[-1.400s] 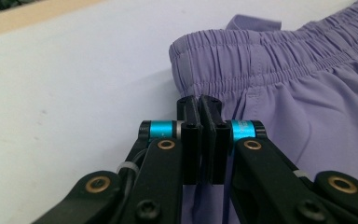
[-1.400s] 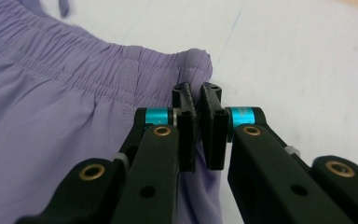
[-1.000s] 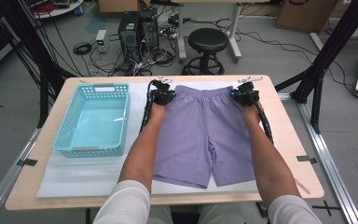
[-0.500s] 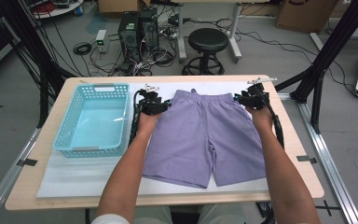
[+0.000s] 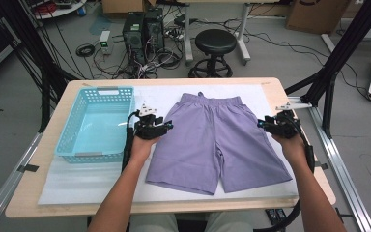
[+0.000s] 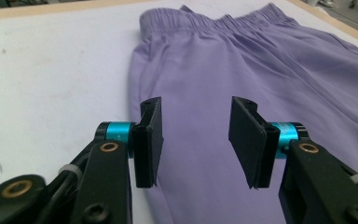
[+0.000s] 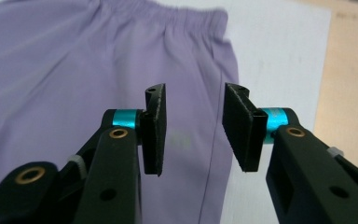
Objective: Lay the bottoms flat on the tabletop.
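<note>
Your left gripper [image 5: 166, 126] sits at the nine o'clock edge of the purple shorts [image 5: 217, 140], jaws apart and empty, having just opened. Your right gripper [image 5: 262, 123] sits at three o'clock, likewise apart and empty.

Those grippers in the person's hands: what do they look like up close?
Each gripper, left and right, has two black jaws with flat black pads on bright blue collars, and brass-coloured rivets. A black cable trails from the left one.
</note>
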Demonstrator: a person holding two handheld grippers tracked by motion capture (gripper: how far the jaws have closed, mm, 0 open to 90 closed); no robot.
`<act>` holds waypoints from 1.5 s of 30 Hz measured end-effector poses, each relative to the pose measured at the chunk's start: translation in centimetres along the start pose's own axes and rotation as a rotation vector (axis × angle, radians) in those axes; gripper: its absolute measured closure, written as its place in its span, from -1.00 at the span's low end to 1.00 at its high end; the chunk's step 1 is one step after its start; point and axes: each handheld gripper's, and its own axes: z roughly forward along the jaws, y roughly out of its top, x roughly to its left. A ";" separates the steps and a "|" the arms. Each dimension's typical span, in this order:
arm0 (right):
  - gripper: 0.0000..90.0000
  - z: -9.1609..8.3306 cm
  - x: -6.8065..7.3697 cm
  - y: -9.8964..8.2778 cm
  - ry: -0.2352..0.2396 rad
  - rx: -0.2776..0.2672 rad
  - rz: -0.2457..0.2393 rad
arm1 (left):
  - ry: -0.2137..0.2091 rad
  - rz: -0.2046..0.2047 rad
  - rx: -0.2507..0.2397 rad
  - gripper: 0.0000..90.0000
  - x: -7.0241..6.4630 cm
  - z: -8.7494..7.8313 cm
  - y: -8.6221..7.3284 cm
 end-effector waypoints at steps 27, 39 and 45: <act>0.52 -5.1 5.0 -9.5 0.008 -0.047 -0.020 | -0.032 0.047 0.017 0.13 -3.3 -7.3 -5.7; 0.68 -5.1 13.0 -9.6 0.260 -0.075 -0.180 | -0.048 0.032 0.010 0.13 -3.0 -8.3 -6.5; 0.73 -3.2 16.3 -10.4 0.305 0.055 -0.303 | -0.053 0.029 0.006 0.15 -3.2 -8.6 -7.0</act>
